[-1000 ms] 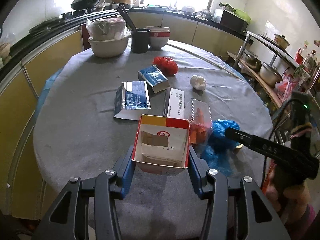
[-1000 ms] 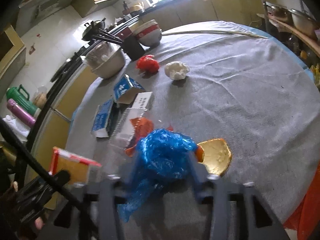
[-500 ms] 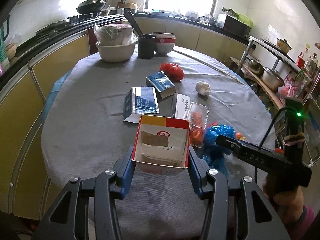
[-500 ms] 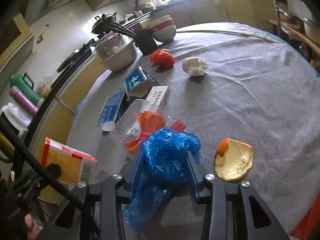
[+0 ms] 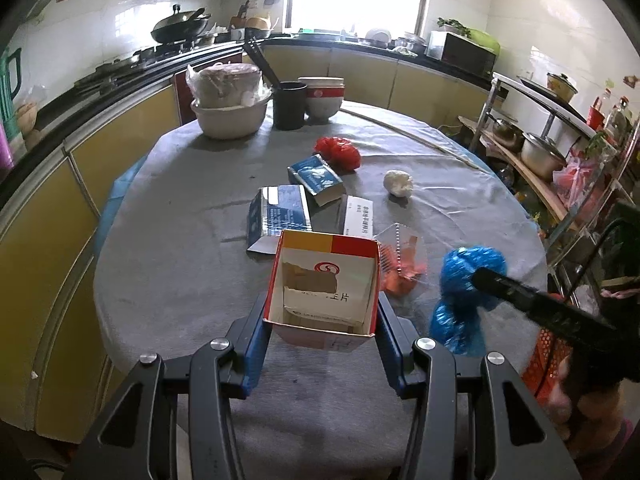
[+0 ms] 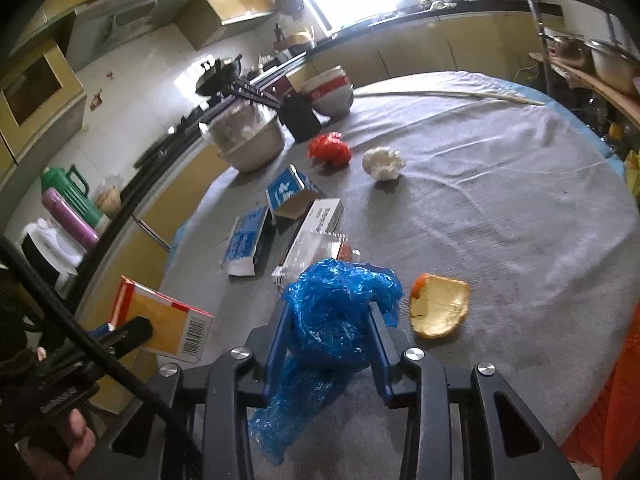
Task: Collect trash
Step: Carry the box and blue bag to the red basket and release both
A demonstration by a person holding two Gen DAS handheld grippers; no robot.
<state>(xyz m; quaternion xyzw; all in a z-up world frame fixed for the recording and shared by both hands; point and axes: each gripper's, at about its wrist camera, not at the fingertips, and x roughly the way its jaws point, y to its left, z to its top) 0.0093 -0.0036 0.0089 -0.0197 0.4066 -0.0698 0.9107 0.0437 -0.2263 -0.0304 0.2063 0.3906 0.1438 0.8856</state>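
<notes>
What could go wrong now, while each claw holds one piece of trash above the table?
1. The blue plastic bag is soft and hangs loose below the right claw, whose jaws have just been closing on it; it may slip out.
2. Its tail could brush the orange peel beside it.
3. The open red and yellow box in the left claw could crush.
</notes>
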